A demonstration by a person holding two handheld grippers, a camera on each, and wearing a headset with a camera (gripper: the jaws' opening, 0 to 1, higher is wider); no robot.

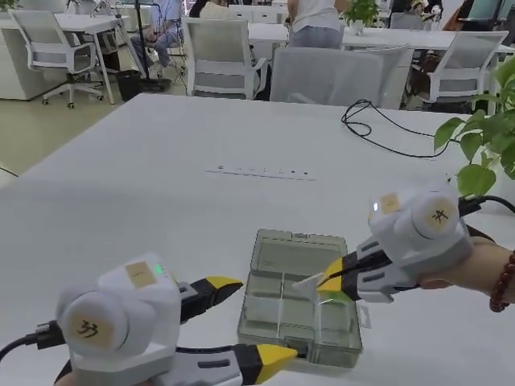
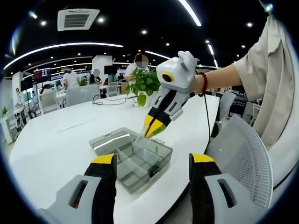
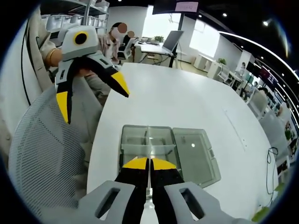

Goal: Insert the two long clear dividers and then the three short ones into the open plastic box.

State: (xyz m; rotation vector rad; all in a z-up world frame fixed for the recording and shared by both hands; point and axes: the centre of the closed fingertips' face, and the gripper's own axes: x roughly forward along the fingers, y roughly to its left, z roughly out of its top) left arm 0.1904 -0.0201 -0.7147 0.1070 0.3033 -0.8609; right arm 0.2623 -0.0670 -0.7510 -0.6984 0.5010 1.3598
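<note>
Pinching a clear divider (image 1: 308, 282) edge-on, the right tool (image 1: 328, 283) has its yellow tips pressed together on the top of it. The open plastic box (image 1: 322, 346) sits directly under those tips. The divider hangs from the tips down into the box, but I honestly can't tell if it's seated in a slot or just hovering. From that tool's own camera the divider is just a thin line running straight ahead from the closed tips over the middle of the box. Inside there are already clear walls crossing each other. The lid (image 1: 296, 251) is flipped open and lies flat on the white tabletop (image 1: 161, 201), off to that tool's right.

The left tool (image 1: 259, 318) is spread wide with nothing between its tips, hanging just beside the near corner of the box and not touching it. In its own view the box is just ahead, between the two jaws, with the right tool beyond it.

A black cable (image 1: 386, 133) is on the tabletop well past both tools.
</note>
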